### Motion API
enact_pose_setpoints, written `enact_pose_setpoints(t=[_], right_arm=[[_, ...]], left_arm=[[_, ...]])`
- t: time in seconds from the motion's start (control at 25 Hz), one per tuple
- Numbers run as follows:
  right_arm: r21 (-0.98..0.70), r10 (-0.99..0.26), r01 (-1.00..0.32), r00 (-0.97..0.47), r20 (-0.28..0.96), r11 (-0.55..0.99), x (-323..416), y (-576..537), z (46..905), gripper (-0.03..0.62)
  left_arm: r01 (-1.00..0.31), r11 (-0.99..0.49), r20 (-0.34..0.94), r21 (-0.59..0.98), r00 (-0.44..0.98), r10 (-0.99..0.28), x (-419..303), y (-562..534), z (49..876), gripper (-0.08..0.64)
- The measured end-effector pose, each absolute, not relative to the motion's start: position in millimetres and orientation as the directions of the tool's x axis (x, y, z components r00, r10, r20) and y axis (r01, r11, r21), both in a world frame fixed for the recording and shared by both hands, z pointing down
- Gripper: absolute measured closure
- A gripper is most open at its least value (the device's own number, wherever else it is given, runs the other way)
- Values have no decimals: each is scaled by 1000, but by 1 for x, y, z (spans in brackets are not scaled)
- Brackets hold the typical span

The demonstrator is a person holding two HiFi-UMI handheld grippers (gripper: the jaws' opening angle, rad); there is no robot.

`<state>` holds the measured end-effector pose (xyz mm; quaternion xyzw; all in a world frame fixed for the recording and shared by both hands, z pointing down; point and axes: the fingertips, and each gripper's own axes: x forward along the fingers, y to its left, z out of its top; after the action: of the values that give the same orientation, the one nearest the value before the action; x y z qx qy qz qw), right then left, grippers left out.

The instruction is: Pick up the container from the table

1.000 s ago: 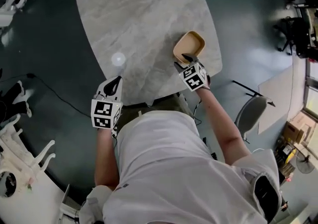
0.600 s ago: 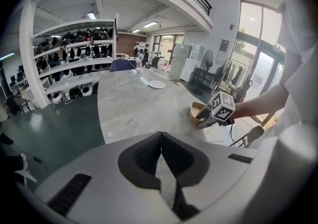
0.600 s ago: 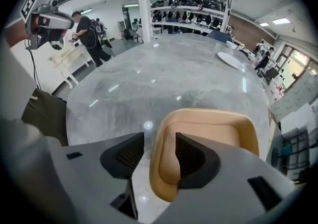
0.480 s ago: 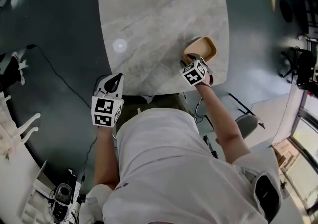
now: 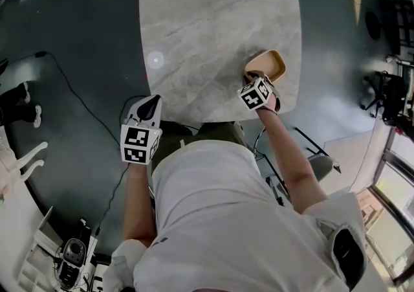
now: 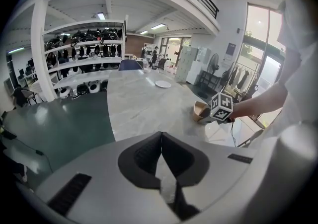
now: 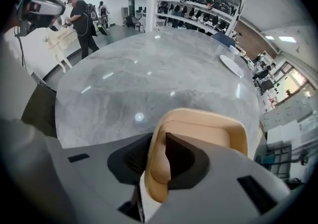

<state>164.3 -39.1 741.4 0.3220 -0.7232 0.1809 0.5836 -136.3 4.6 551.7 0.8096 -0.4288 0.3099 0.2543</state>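
Your right gripper is closing its jaws astride the container wall at 6 o'clock, ready to lift. Your left gripper idles with its jaws together.

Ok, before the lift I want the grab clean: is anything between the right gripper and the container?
Nothing visible. The near wall of the container stands between the fingers of the right gripper, which are closing on it.

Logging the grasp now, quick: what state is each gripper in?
Left gripper: closed, empty.
Right gripper: fingers closing on the container wall.
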Motion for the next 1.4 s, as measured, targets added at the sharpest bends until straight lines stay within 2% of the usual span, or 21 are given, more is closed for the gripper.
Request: enact_pose_setpoints(t=[0.36,0.72,1.4], right_arm=[[162,-338,-711,-113,934,684,160,-54,711,558],[205,-460,-757,-140,877,621,157,-71,652,561],[213,-712,-831,-275,647,514,113,-73,490,568]], left_arm=[[-830,-541,690,136,471,-550,-142,-6,543,557],[-793,-596,652,123,518,-554,-137,-26,524,557],[-693,-719,482,53,648,-589,-108,-79,453,557]])
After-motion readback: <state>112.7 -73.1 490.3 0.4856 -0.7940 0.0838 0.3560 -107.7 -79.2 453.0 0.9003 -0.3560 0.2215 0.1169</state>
